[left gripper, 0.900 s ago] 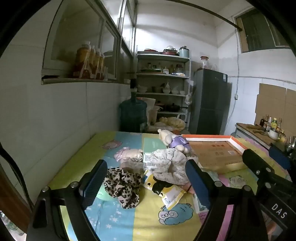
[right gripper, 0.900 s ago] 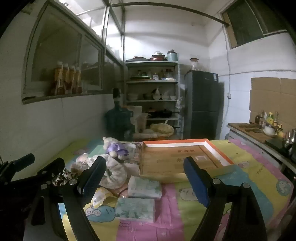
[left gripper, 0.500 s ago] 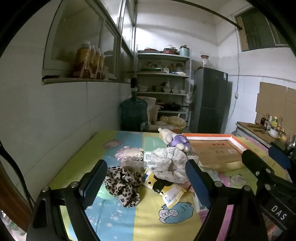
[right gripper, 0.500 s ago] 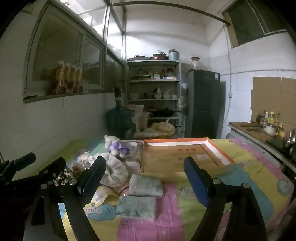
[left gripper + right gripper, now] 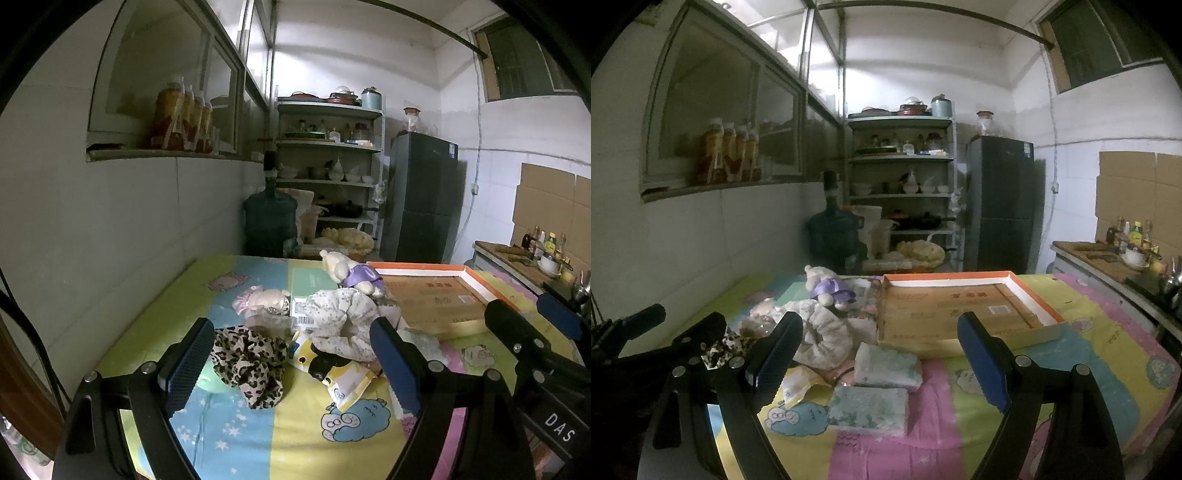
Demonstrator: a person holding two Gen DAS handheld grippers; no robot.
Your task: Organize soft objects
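Leopard scrunchie | left gripper agape above | right gripper agape

Black tool frames, blue ridged pads, silver screws

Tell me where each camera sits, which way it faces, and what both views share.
Left wrist: sits on the left gripper, faces the leopard cloth and floral cloth; its open fingers and the right gripper show.
Right wrist: sits on the right gripper, faces two tissue packs and the orange-rimmed box; the left gripper shows.
Shared: plush toy, box, shelf.
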